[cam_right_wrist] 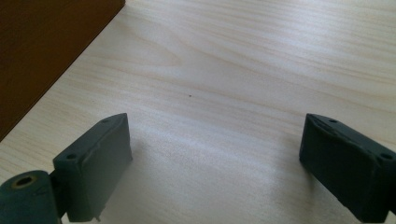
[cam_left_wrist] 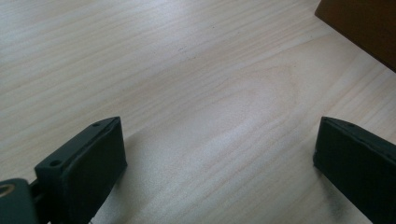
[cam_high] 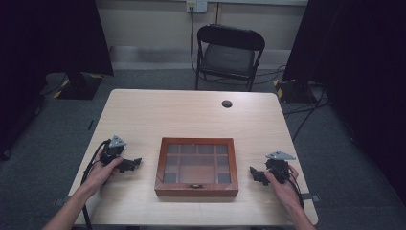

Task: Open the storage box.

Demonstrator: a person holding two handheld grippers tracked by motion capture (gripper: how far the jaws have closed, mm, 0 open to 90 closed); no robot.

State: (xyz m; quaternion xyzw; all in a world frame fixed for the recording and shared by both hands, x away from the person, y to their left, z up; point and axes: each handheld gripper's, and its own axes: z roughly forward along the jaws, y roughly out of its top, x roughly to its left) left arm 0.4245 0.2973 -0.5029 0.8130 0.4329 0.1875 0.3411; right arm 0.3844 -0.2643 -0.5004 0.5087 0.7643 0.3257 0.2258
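Observation:
A brown wooden box [cam_high: 197,166] with a glass lid over several compartments lies closed on the table, near the front edge, with a small clasp on its front side. My left gripper [cam_high: 130,164] rests on the table to the left of the box, held in a hand, its jaws pointing toward the box. In the left gripper view the jaws stand wide apart over bare wood [cam_left_wrist: 219,144], with a corner of the box [cam_left_wrist: 369,28] at the top right. My right gripper [cam_high: 258,175] rests to the right of the box, open with nothing between its fingers; the box's side [cam_right_wrist: 42,51] shows at the left.
The light wooden table [cam_high: 191,115] has a round cable hole [cam_high: 227,103] near its far edge. A black folding chair [cam_high: 229,53] stands behind the table. Cables run across the grey floor at the right, and dark curtains hang on both sides.

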